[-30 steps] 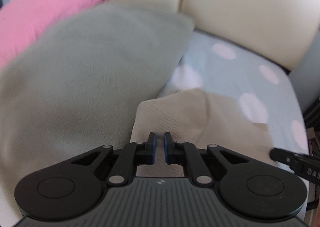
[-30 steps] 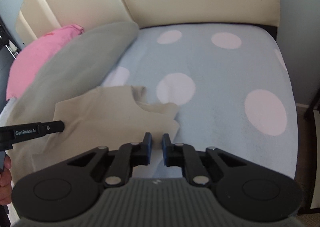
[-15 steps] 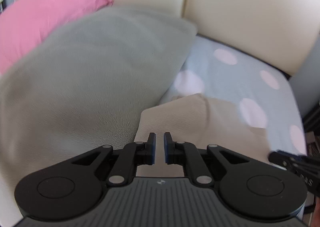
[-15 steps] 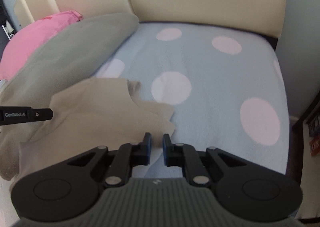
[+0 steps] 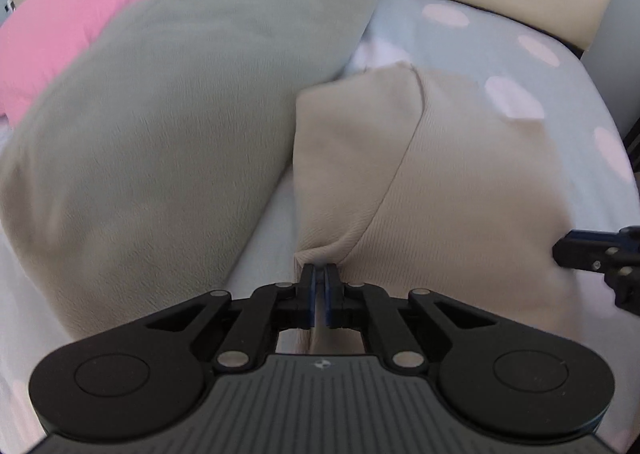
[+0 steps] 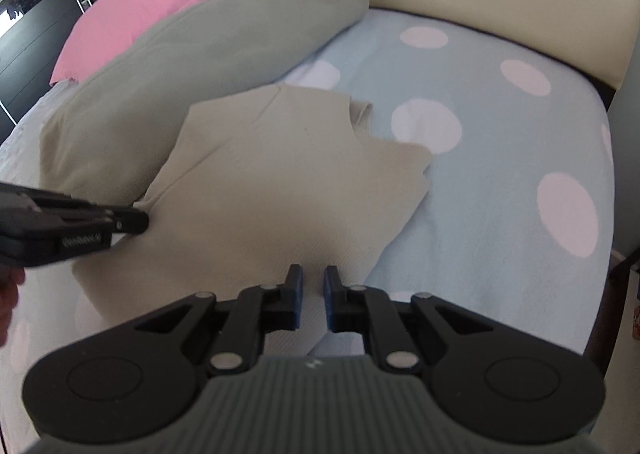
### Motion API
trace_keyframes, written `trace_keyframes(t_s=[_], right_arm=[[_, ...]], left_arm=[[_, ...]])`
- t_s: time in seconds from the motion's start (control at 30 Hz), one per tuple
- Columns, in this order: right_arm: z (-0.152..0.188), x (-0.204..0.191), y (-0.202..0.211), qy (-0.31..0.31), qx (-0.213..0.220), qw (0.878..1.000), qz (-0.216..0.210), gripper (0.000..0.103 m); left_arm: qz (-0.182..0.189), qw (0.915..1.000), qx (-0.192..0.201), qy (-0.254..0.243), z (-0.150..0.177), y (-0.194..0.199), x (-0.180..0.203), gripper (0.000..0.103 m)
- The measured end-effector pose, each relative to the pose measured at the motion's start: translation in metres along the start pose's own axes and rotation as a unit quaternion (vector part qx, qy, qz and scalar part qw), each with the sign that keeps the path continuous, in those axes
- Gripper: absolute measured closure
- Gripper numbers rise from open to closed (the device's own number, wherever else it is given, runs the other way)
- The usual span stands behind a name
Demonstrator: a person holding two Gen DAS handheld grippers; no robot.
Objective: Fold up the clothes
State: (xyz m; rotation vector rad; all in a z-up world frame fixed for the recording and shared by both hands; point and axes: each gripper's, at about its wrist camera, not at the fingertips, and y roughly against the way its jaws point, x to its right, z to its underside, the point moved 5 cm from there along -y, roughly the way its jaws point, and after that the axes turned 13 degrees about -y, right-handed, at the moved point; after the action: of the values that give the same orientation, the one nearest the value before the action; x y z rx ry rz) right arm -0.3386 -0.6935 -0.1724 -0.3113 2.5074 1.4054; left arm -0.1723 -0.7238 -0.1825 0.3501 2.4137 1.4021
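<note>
Beige garment (image 5: 440, 173): edge pinched in closed left gripper (image 5: 319, 274) | right gripper (image 6: 311, 282): slightly parted, empty, over hem | grey pillow (image 5: 180, 113) crowds left.

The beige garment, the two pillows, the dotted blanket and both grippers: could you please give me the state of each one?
Beige garment: partly folded, lying on the blanket, its left edge pinched and bunched.
Left gripper: its jaws have just closed, shut on the garment's edge.
Right gripper: slightly open over the garment's near edge, nothing visibly clamped.
Grey pillow: lying beside the garment.
Pink pillow: behind the grey one.
Dotted blanket: spread flat.
</note>
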Motion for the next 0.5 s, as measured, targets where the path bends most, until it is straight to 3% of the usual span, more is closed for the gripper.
trace_keyframes(t_s=[0.07,0.17,0.37,0.5], right_arm=[[-0.001,-0.001,-0.006,-0.002,-0.003,1.000,0.004,0.092],[-0.001,-0.003,-0.005,-0.002,0.005,1.000,0.006,0.092],[0.000,-0.009,0.033,0.024,0.043,0.999,-0.019,0.087],[0.017,-0.017,0.048,0.041,0.029,0.998,-0.049,0.087]], left_arm=[[0.004,0.9997,0.004,0.024,0.002,-0.005,-0.004,0.101],[0.002,0.9998,0.007,0.020,0.001,0.000,-0.003,0.101],[-0.002,0.9959,0.087,0.026,0.007,0.062,-0.004,0.101],[0.006,0.9951,0.099,-0.004,0.024,0.089,0.009,0.101]])
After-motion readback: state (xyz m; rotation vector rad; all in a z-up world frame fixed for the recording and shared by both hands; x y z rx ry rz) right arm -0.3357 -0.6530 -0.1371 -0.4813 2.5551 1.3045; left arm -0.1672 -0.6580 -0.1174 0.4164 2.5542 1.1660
